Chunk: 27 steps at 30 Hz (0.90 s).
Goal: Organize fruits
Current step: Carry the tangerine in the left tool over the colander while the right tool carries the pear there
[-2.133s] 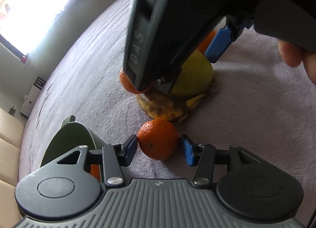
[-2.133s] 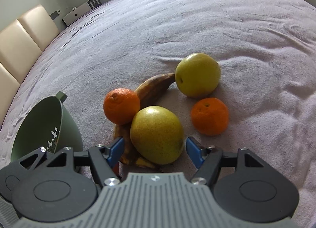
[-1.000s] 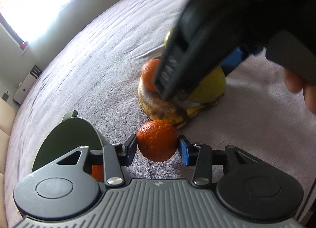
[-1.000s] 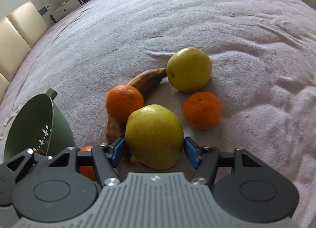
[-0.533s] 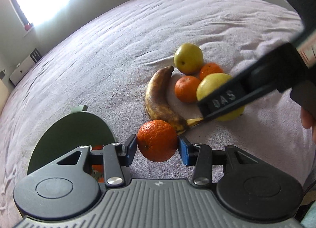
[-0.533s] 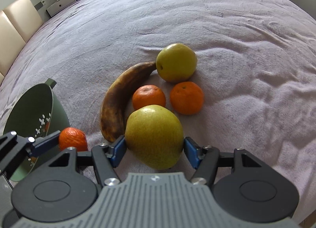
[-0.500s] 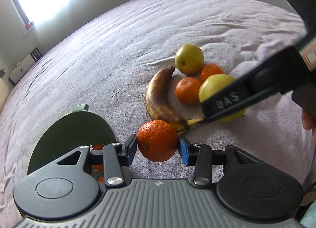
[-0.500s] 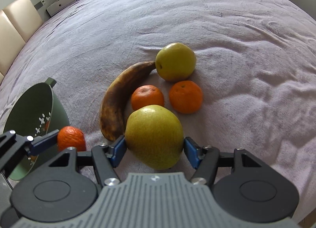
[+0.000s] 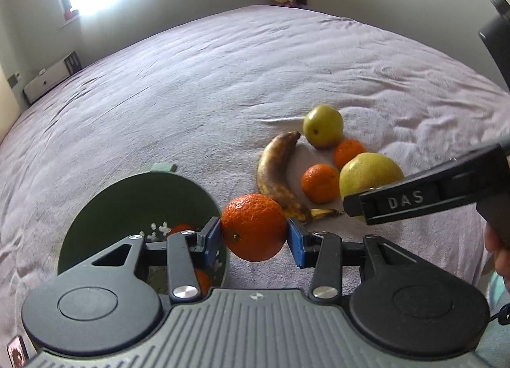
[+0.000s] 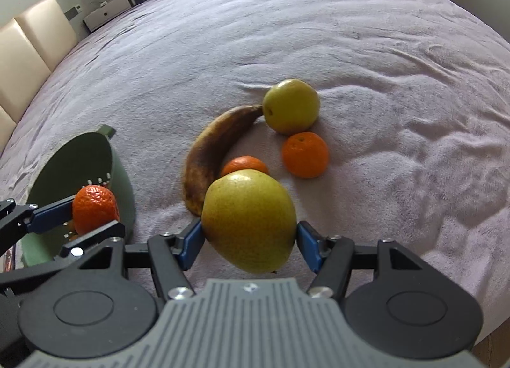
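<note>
Now the orange (image 9: 254,227) sits clamped between the left jaws.

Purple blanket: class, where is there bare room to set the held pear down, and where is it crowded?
The blanket lies bare right of and beyond the fruit cluster, and between the banana and green bowl. Crowded: around banana, apple and two loose mandarins.
</note>
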Available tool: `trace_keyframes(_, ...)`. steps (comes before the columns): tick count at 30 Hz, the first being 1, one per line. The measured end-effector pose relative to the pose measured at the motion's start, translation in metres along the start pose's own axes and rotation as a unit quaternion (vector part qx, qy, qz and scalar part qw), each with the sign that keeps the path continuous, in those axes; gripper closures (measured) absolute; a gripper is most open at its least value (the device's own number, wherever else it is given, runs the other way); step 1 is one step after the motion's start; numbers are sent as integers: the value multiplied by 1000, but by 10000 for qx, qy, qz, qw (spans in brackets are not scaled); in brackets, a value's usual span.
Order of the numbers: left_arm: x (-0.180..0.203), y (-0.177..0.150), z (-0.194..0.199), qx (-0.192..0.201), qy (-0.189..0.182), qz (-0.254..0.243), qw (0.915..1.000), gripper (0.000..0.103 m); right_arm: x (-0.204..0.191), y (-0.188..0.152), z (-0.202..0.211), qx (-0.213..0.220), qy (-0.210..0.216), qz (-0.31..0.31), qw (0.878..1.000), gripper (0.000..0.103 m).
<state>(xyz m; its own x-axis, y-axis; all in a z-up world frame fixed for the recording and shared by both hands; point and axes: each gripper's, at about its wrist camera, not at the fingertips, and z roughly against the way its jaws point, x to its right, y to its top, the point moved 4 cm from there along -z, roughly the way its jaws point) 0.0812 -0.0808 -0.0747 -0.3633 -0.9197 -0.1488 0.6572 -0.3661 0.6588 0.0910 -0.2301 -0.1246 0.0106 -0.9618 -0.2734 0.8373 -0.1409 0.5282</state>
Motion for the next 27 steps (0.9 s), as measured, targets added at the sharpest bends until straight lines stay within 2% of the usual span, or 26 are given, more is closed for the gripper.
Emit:
trace_keyframes(10,-48,0,22,37,-114,991,9950,53,-29,3,26,297,328,259,9987,42)
trace_keyframes(21,-108,-8,33,-16,72,1923,9813,53,-82,14,40,625,870,772,9912,42)
trace_keyframes(27,-139,-15,31,-68,201,2400,9705,53,-113,19,36,736,1081,1112,9852,42)
